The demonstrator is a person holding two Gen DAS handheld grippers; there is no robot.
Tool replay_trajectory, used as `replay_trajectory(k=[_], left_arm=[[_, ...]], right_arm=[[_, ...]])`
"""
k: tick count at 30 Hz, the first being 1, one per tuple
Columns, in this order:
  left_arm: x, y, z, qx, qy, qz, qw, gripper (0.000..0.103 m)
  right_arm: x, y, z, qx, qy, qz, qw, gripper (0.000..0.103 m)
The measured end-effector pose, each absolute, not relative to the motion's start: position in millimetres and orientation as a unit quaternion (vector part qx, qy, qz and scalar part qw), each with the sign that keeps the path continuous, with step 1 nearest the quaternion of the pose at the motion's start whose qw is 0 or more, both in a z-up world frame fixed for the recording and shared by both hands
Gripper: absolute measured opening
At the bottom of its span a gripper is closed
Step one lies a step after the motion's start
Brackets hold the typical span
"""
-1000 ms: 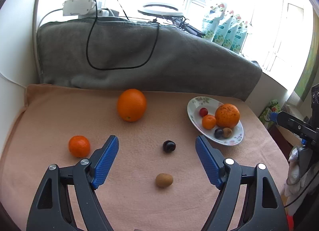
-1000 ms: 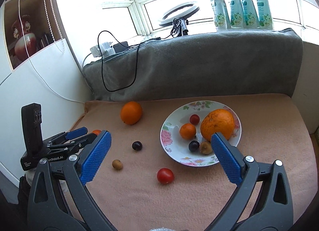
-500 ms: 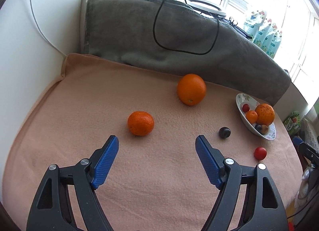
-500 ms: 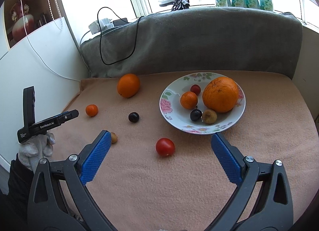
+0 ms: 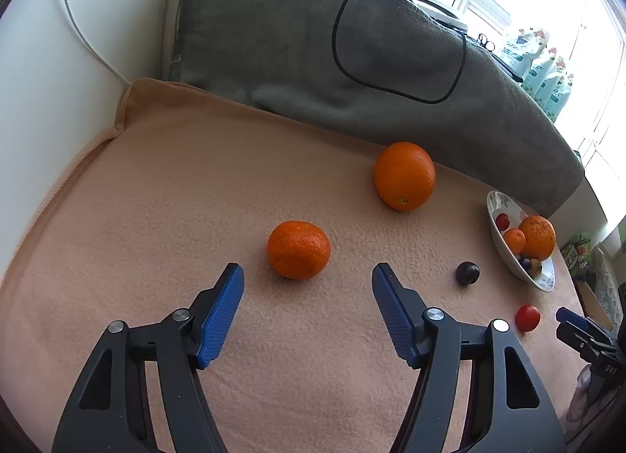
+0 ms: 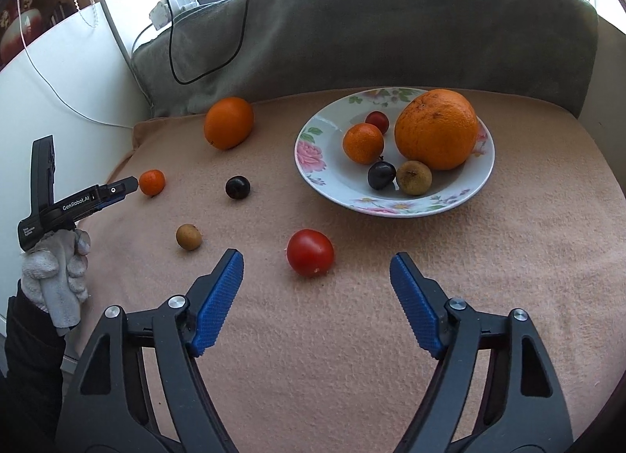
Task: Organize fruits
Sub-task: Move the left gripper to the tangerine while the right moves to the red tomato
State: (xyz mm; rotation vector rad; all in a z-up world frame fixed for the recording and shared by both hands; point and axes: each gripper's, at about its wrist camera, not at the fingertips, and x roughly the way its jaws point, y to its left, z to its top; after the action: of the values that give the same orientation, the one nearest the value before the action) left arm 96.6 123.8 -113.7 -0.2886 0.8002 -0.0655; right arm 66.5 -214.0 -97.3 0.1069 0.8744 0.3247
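Note:
In the left wrist view a small mandarin (image 5: 298, 250) lies on the peach cloth just ahead of my left gripper (image 5: 307, 273). Its jaws are closing, and the fruit sits at the tips, untouched by the pads. A large orange (image 5: 404, 175) rests behind it. In the right wrist view a red tomato (image 6: 310, 252) lies just beyond the tips of my right gripper (image 6: 316, 259). Those jaws are closing too, with no pad on the tomato. The flowered plate (image 6: 313, 179) behind holds a big orange (image 6: 436, 129), a mandarin (image 6: 363, 142) and small fruits.
A dark plum (image 6: 237, 187) and a brown fruit (image 6: 189, 236) lie loose on the cloth. A grey blanket (image 6: 391, 30) with a black cable forms a wall at the back. A white panel (image 5: 58, 81) bounds the left side. A gloved hand (image 6: 54, 269) holds the left gripper.
The left gripper swung left from the plum and brown fruit to the mandarin and came closer. The right gripper sank toward the tomato. Both pairs of jaws have narrowed.

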Motion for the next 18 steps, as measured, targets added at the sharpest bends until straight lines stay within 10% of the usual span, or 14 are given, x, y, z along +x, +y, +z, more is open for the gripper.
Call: replay_trajectory(k=[18], left_arm=[[123, 124, -128, -0.132, 0.408, -0.027, 0.903, 0.056]], right_arm=[[86, -201, -111, 0.027, 0.444, 0.155, 0.882, 0.053]])
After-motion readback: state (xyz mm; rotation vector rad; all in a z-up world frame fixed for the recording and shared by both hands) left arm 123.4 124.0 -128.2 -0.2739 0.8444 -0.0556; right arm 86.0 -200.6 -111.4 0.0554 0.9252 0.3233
